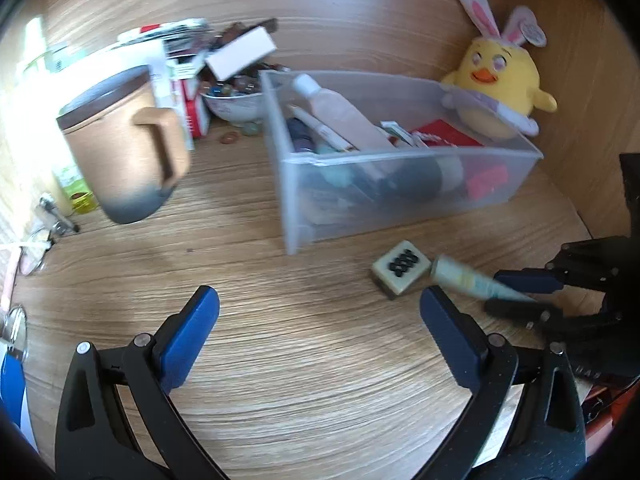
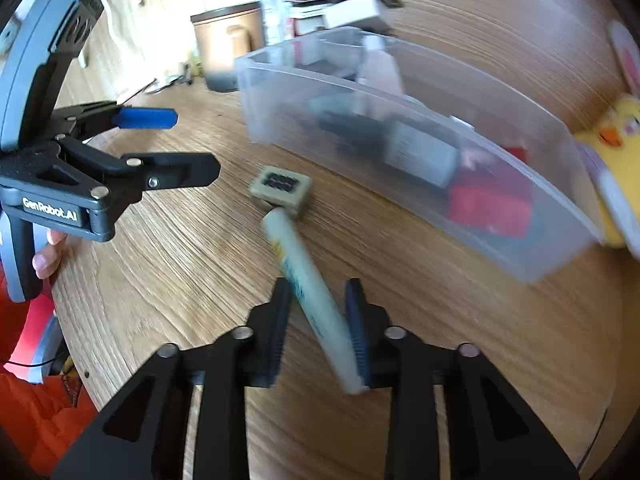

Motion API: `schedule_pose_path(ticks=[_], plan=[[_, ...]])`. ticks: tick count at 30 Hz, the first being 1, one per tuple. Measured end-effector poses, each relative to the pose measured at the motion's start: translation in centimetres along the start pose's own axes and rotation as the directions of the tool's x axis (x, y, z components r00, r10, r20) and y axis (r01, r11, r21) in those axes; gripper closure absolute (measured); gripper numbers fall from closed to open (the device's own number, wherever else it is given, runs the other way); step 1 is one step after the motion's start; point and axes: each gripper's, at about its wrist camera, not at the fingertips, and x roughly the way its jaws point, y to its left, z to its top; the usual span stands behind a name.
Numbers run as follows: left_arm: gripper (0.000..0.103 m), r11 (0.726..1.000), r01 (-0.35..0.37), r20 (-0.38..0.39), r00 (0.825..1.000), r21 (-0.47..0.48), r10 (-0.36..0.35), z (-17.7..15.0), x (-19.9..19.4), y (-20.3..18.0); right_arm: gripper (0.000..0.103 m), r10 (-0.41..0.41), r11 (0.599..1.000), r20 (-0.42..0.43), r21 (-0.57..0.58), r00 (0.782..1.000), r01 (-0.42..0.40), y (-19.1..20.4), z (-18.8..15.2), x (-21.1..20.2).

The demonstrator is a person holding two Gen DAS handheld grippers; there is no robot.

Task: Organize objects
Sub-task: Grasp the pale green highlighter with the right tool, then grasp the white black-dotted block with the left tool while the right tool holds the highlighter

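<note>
Right claw (image 2: 318, 328) clamped on tube (image 2: 308, 292), long axis pointing to tile (image 2: 282, 190) beside bin (image 2: 400, 128); left claw (image 1: 320, 336) spread apart, empty.

Bright daylight glares in at upper left, motion blur smears both views, and fisheye edges bend darkly.

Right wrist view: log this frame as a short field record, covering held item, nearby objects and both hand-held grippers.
surface: wooden table
right hand-held gripper: around a pale tube, which lies at a slant between the pads
left hand-held gripper: open, holding nothing
tile: at the tube's far tip
clear bin: behind the tile, full of items
plush chick: behind the bin
mug: left of the bin
</note>
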Motion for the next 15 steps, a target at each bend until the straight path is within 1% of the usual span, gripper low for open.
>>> schedule_pose_path(ticks=[2, 6, 9, 10, 11, 12, 13, 15], plan=[[0.001, 1.000, 0.002, -0.010, 1.000, 0.022, -0.001, 0.1, 0.4, -0.8, 0.089, -0.014, 1.000, 0.011, 0.027, 1.000, 0.014, -0.9, -0.5, -0.4], [0.001, 0.999, 0.013, -0.022, 1.000, 0.052, -0.012, 0.3, 1.2, -2.3, 0.089, -0.026, 0.997, 0.027, 0.073, 0.999, 0.024, -2.1, -1.6, -1.4], [0.003, 0.998, 0.026, -0.021, 0.999, 0.066, -0.025, 0.7, 1.9, -3.0, 0.089, -0.024, 0.996, 0.029, 0.084, 0.999, 0.022, -2.7, -2.1, -1.7], [0.005, 0.997, 0.037, -0.023, 0.999, 0.069, -0.035, 0.9, 2.2, -3.2, 0.089, -0.025, 0.996, 0.026, 0.085, 0.999, 0.022, -2.4, -2.1, -1.5], [0.017, 0.996, 0.046, -0.032, 0.999, 0.072, -0.044, 1.0, 2.4, -3.3, 0.089, -0.026, 0.996, 0.023, 0.083, 0.999, 0.024, -2.2, -2.0, -1.3], [0.026, 0.995, 0.063, -0.048, 0.997, 0.074, -0.060, 1.1, 2.7, -3.4, 0.089, -0.032, 0.997, 0.021, 0.076, 0.999, 0.030, -1.8, -1.9, -1.0], [0.028, 0.995, 0.074, -0.061, 0.996, 0.073, -0.069, 1.1, 3.0, -3.5, 0.089, -0.038, 0.997, 0.021, 0.070, 0.999, 0.037, -1.7, -1.8, -0.9], [0.039, 0.994, 0.066, -0.074, 0.995, 0.082, -0.060, 1.1, 3.3, -3.7, 0.088, -0.043, 0.998, 0.024, 0.054, 0.999, 0.042, -1.3, -1.8, -0.8]])
